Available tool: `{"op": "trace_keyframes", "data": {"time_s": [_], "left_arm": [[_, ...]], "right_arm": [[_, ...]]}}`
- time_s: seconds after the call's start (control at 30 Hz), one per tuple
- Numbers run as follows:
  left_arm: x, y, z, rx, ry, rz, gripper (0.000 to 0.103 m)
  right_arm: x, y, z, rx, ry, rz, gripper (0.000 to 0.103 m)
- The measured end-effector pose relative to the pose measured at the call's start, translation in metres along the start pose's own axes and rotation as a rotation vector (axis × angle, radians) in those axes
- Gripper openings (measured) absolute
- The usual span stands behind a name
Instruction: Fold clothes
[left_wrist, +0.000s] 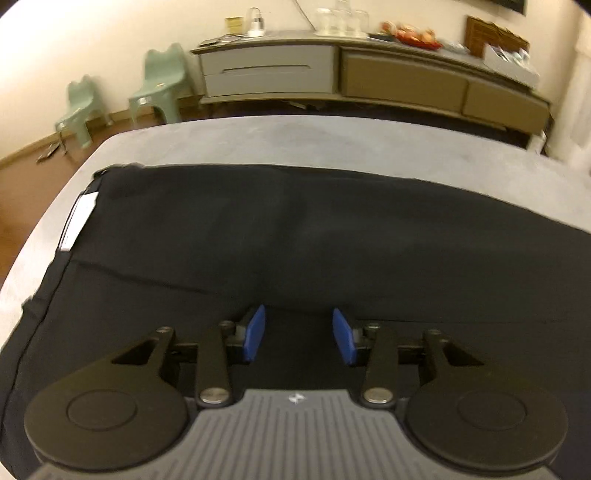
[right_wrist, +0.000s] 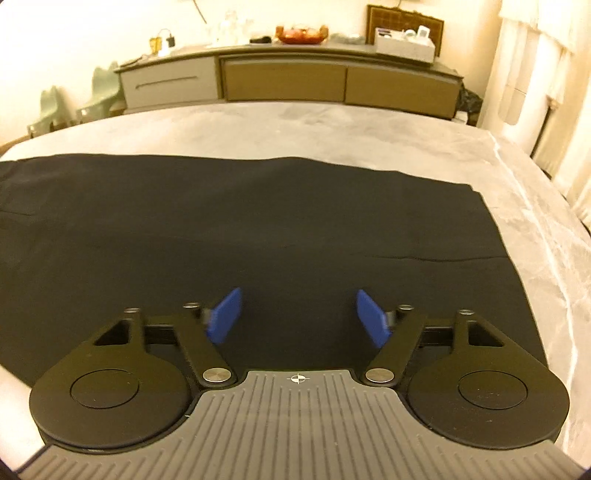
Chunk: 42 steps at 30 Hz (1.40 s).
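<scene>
Warm yellowish indoor light, moderately dim. Wall (left_wrist: 55, 44) at upper left of left wrist view blown out by glare. Left wrist view motion-blurred, worst on sideboard (left_wrist: 369, 77) at top; right wrist view sharper. Strong fisheye bending, dark vignette at corners. Black garment (right_wrist: 258, 221) underexposed, folds barely readable.

on my feeds: garment (left_wrist: 295, 236) is plain black, no print, w/ a white label (left_wrist: 79, 218) at its left edge. bed cover (right_wrist: 332, 129) is pale grey, faintly mottled. left gripper (left_wrist: 299, 334) has blue pads, black arms, grey ribbed body; right gripper (right_wrist: 299, 314) same colours. bg: sideboard (right_wrist: 288, 81) w/ one light grey drawer front and tan-brown ones, two mint green chairs (left_wrist: 159, 85), cream wall (left_wrist: 92, 33), brown wood floor (left_wrist: 22, 177).
</scene>
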<state>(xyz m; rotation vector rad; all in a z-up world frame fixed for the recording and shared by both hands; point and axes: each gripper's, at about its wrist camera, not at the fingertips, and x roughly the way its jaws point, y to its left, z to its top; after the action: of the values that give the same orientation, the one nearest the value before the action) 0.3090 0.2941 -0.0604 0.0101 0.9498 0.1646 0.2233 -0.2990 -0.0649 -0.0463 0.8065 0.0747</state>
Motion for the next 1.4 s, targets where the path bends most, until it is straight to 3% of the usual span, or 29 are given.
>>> {"op": "trace_keyframes", "data": {"time_s": [0.03,0.07,0.1,0.2,0.3,0.37,0.43,0.5,0.57,0.6,0.63,0.67,0.8,0.87,0.97,1.1,1.3,1.33,1.37,1.4], "left_arm": [[-0.004,0.001,0.0,-0.025,0.021,0.049,0.039],[-0.013,0.002,-0.002,-0.055,0.026,0.05,0.039],[-0.026,0.001,-0.007,-0.071,0.015,0.005,0.04],[-0.063,-0.007,-0.026,-0.073,-0.014,-0.068,0.045],[-0.088,-0.017,-0.038,-0.106,-0.019,-0.157,0.046],[-0.098,-0.023,-0.041,-0.132,-0.015,-0.214,0.047],[-0.109,-0.039,-0.045,-0.134,-0.016,-0.264,0.047],[-0.113,-0.056,-0.046,-0.107,-0.018,-0.294,0.048],[-0.117,-0.071,-0.05,-0.089,-0.02,-0.313,0.048],[-0.119,-0.078,-0.051,-0.08,-0.022,-0.322,0.048],[-0.121,-0.081,-0.051,-0.072,-0.032,-0.331,0.048],[-0.124,-0.085,-0.051,-0.063,-0.042,-0.337,0.048],[-0.131,-0.089,-0.054,-0.09,-0.059,-0.343,0.048],[-0.131,-0.089,-0.052,-0.114,-0.064,-0.359,0.048],[-0.128,-0.101,-0.046,-0.128,-0.058,-0.367,0.048],[-0.114,-0.136,-0.048,-0.121,-0.01,-0.414,0.048],[-0.089,-0.205,-0.047,-0.075,0.037,-0.465,0.049],[-0.087,-0.214,-0.048,-0.072,0.038,-0.471,0.049],[-0.085,-0.223,-0.048,-0.069,0.039,-0.477,0.049],[-0.085,-0.231,-0.047,-0.064,0.037,-0.483,0.049]], "right_arm": [[-0.002,-0.008,0.0,0.018,0.001,-0.011,0.075],[-0.005,-0.018,0.001,0.045,0.006,-0.028,0.072],[-0.013,-0.033,0.0,0.093,-0.007,-0.051,0.071],[-0.044,-0.091,-0.012,0.301,-0.067,-0.125,0.085],[-0.059,-0.141,-0.036,0.483,-0.073,-0.183,0.086],[-0.057,-0.153,-0.053,0.511,-0.049,-0.181,0.086],[-0.057,-0.149,-0.063,0.463,-0.056,-0.176,0.085],[-0.054,-0.135,-0.066,0.362,-0.06,-0.186,0.075],[-0.053,-0.124,-0.067,0.285,-0.064,-0.187,0.043],[-0.053,-0.123,-0.066,0.279,-0.068,-0.177,0.034],[-0.056,-0.124,-0.065,0.294,-0.065,-0.153,0.009],[-0.058,-0.123,-0.063,0.303,-0.064,-0.149,0.007],[-0.073,-0.093,-0.046,0.263,-0.15,-0.181,0.006],[-0.087,-0.054,-0.032,0.125,-0.239,-0.185,0.006],[-0.1,0.021,-0.022,-0.052,-0.312,-0.099,0.006],[-0.087,0.1,-0.029,-0.203,-0.307,-0.033,0.006],[-0.055,0.121,-0.047,-0.263,-0.222,0.03,0.01],[-0.053,0.122,-0.049,-0.259,-0.205,0.064,0.017],[-0.052,0.122,-0.051,-0.252,-0.191,0.103,0.034],[-0.052,0.123,-0.053,-0.249,-0.174,0.138,0.044]]}}
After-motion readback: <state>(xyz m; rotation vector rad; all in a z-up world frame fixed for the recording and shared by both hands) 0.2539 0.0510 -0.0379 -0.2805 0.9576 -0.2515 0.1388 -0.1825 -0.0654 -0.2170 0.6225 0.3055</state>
